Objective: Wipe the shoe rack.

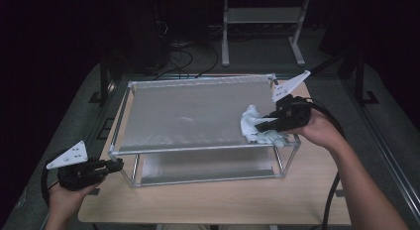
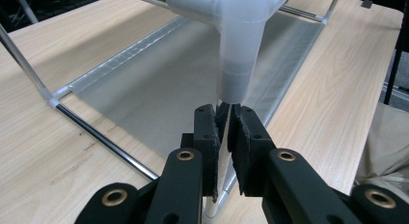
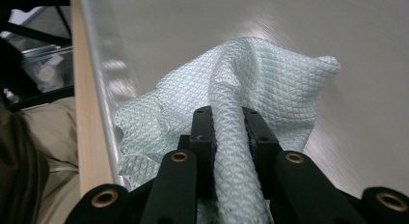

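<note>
Now you are wiping: your right gripper [image 3: 226, 119] pinches the pale waffle-weave cloth [image 3: 251, 79] on the grey fabric shelf top [image 1: 193, 113], near its right edge. Your left gripper [image 2: 225, 114] clamps the rack's thin metal corner post [image 2: 223, 151]. Next, sweep leftward.

The cloth [image 1: 255, 125] is pale, waffle-textured and bunched, lying on the rack's [image 1: 130, 118] grey top shelf at its right edge, near the front right corner, one fold pinched up. The rack, a metal-tube frame with two grey shelves, stands upright mid-desk.
</note>
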Available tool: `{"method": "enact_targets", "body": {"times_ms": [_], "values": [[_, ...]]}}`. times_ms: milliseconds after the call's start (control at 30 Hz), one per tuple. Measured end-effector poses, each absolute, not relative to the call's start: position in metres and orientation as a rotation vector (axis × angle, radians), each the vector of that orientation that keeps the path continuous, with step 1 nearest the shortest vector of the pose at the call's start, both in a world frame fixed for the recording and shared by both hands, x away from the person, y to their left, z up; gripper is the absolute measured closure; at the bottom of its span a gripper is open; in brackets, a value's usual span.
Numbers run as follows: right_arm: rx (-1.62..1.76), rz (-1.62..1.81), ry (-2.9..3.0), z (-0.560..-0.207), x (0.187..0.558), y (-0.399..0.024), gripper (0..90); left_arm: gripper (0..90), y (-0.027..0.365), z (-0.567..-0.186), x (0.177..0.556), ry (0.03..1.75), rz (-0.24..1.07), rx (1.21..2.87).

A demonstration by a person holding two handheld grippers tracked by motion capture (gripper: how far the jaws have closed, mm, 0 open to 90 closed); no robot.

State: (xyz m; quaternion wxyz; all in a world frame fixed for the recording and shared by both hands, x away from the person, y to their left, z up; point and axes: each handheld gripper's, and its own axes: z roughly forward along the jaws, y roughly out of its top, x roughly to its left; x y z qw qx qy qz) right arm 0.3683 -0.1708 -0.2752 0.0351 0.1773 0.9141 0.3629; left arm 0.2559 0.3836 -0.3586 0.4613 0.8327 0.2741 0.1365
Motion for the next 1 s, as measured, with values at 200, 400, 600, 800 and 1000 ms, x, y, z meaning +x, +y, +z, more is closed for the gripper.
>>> {"method": "enact_targets", "body": {"times_ms": [200,400,600,800,1000], "values": [[0.503,1.178,2.814,-0.276,0.36,-0.167,76.9,80.9,0.382,-0.358,0.256,0.683,0.341,2.048],[0.523,1.121,2.816,-0.274,0.358,-0.177,76.9,80.8,0.383,-0.359,0.256,0.683,0.332,2.043],[0.493,1.157,2.803,-0.277,0.356,-0.167,76.9,80.8,0.382,-0.359,0.256,0.685,0.33,2.042],[0.524,1.101,2.806,-0.274,0.358,-0.181,76.8,80.8,0.384,-0.359,0.256,0.682,0.328,2.04],[0.587,1.136,2.761,-0.276,0.354,-0.201,76.8,80.6,0.381,-0.36,0.256,0.683,0.333,2.037]]}}
